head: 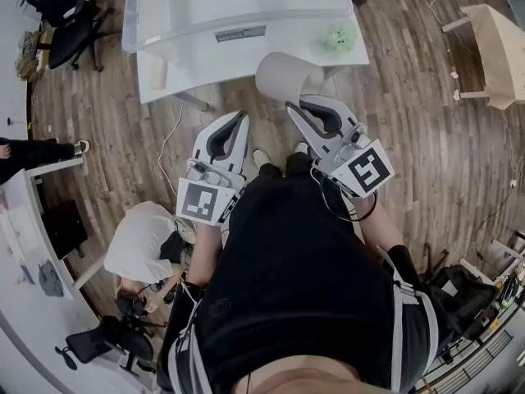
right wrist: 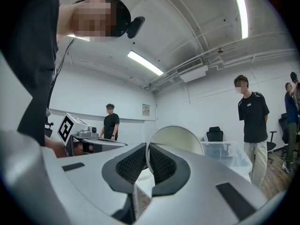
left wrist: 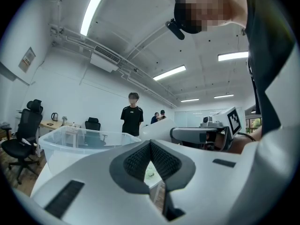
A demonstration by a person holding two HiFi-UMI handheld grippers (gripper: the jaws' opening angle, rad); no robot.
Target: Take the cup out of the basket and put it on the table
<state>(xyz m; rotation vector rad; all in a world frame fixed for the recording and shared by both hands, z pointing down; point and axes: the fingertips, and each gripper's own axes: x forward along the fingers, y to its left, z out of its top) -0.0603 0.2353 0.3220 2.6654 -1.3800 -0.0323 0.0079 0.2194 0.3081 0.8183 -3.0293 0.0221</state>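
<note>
Right gripper (head: 293, 107): held at the right of the head view. Its jaws are closed on the rim of the cup (head: 287, 76), with one pad inside the mouth and one outside.
Left gripper (head: 243, 118): held just beside the right one. Its pads are brought together at the tips, only a thin slit is left lower down, and nothing is gripped between them.
Cup position: carried in the air, out of the basket (head: 238, 6), over the near edge of the table (head: 205, 68) and the floor (head: 410, 138). No contact with the tabletop can be made out.
Cup attitude: tipped on its side, with the round mouth turned back toward the right gripper's camera. It is white outside and pale cream inside.
Basket: a clear plastic tub, set on the far part of the table. Its contents cannot be told.
Table: white. A small green object (head: 338, 36) is seen on its right end, apart from the basket.
Floor: laid with dark wood planks.
People: a crouched person (head: 143, 243) in a white top is seen at the lower left of the head view. A standing person (right wrist: 253, 118) in a black shirt is seen beyond the basket in the right gripper view.
Surroundings: black office chairs (head: 66, 11) are placed at the upper left, and strip lights (left wrist: 93, 8) are fixed to the ceiling.
</note>
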